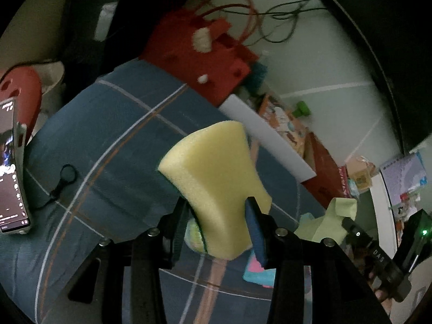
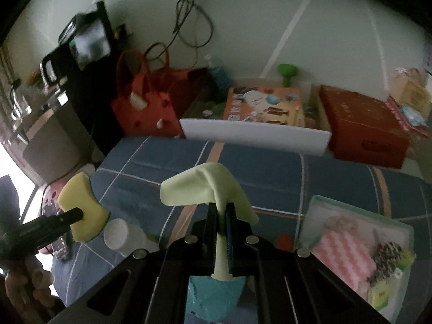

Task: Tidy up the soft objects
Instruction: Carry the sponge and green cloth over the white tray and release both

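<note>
My left gripper (image 1: pixel 220 222) is shut on a yellow sponge (image 1: pixel 216 172) and holds it upright above the blue plaid bedcover (image 1: pixel 108 135); the same sponge (image 2: pixel 81 205) shows at the left of the right wrist view. My right gripper (image 2: pixel 221 216) is shut on a pale green cloth (image 2: pixel 205 186) that drapes over its fingers; that cloth (image 1: pixel 332 221) also appears at the lower right of the left wrist view. A teal cloth (image 2: pixel 213 297) lies under the right gripper. A pink-and-blue cloth (image 1: pixel 256 272) lies on the bed below the left gripper.
A red felt bag (image 2: pixel 145 108), a white board (image 2: pixel 253 135), an orange picture box (image 2: pixel 264 105) and a red box (image 2: pixel 364 129) line the bed's far edge. A clear bag of soft items (image 2: pixel 359 251) lies at right. A phone (image 1: pixel 12 167) stands at left; a white cylinder (image 2: pixel 118 233) lies nearby.
</note>
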{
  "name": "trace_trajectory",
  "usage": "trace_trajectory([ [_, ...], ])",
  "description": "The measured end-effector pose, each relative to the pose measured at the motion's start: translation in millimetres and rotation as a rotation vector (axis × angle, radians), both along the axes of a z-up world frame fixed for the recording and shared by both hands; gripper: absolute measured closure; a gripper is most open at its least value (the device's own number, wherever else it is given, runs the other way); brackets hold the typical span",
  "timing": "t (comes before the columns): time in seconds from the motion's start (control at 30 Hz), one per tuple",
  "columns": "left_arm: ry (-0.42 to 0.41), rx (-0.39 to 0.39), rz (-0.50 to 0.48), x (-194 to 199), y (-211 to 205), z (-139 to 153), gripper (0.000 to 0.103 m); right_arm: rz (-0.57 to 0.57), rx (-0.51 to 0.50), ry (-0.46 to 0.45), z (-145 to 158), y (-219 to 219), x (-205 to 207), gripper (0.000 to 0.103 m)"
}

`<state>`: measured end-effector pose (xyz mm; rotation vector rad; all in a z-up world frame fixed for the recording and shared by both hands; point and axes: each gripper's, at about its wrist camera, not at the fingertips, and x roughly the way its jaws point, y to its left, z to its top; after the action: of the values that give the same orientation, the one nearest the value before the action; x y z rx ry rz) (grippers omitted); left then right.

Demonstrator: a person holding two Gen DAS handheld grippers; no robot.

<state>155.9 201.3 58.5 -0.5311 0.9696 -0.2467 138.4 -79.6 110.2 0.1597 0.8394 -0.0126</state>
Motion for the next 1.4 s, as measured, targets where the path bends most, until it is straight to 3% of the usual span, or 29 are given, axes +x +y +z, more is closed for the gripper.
trace_trajectory([
  [0.3,-0.069,0.022,-0.111,-10.1,-58.4,33.6,0.059,-0.111,0.04,-0.047,3.6,-38.0,-43.8,0.097],
  [0.57,-0.082,0.048,-0.268,-17.1,-142.6,33.7,0.059,-0.272,0.057,-0.066,-2.8,-97.7,-82.5,0.097],
  [0.9,-0.028,0.081,-0.567,-34.2,-278.7,3.9,0.059,-0.566,0.042,-0.014,-14.3,-199.2,-129.7,0.097],
  [1.03,0.031,0.121,-0.655,-41.1,-318.0,-23.6,0.059,-0.61,0.049,0.035,-25.8,-220.5,-136.9,0.097],
  [1.23,0.144,0.178,-0.693,-46.3,-343.2,-72.2,0.058,-0.607,0.07,0.138,-56.4,-227.2,-130.6,0.097],
  [1.4,0.147,0.168,-0.687,-46.0,-349.4,-77.9,0.056,-0.601,0.072,0.208,-77.9,-229.5,-123.5,0.095],
])
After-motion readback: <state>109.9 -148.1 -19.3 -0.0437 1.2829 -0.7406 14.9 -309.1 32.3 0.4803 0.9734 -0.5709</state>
